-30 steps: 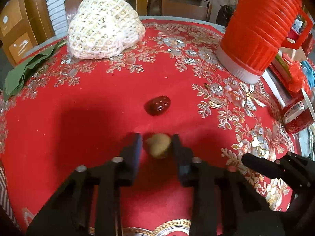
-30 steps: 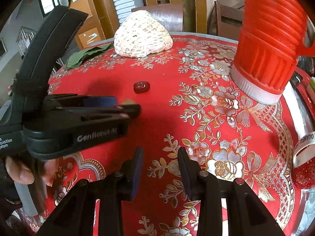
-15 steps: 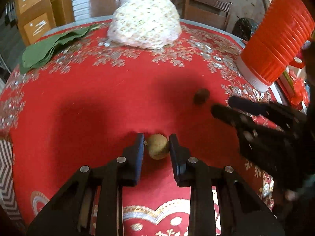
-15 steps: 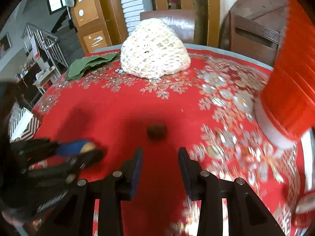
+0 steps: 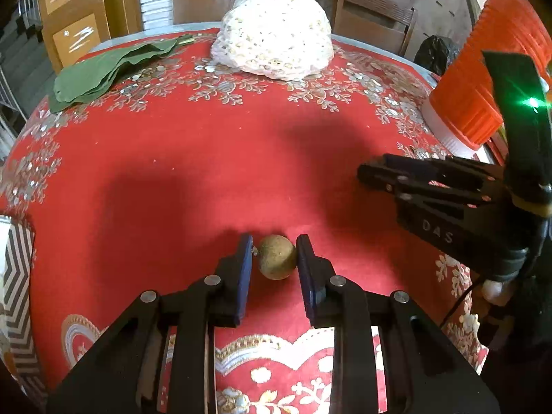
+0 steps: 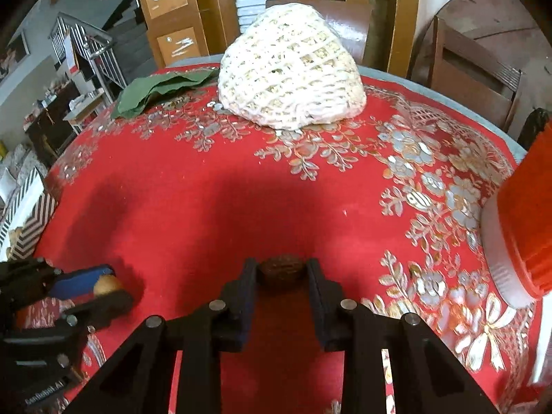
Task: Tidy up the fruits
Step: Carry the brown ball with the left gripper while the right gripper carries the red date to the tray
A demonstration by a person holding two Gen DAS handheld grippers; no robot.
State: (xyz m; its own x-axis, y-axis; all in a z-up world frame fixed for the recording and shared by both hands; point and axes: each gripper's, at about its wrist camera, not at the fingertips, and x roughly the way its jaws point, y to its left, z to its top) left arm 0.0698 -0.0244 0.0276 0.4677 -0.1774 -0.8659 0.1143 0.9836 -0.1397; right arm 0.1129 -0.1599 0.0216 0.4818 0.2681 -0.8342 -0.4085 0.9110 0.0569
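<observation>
Now your left claw (image 5: 274,258) pinched a round tan fruit (image 5: 277,257) between its pads, and your right claw (image 6: 282,270) was clamped on a dark wrinkled fruit (image 6: 282,268) right at its fingertips. Both hung over the red flowered tablecloth (image 6: 224,207). Well beyond the claws sat a white netted bundle (image 6: 289,69), green leaves (image 5: 107,69) to its left, an orange jug (image 5: 483,79) to the right, and wooden chairs (image 6: 476,76) behind.

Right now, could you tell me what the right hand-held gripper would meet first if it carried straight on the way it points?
Probably the red embroidered tablecloth: the right hand-held gripper, shut on a small dark brown wrinkled fruit, angles down at bare cloth. The white netted mound lies farther on; depth is unclear.
</observation>
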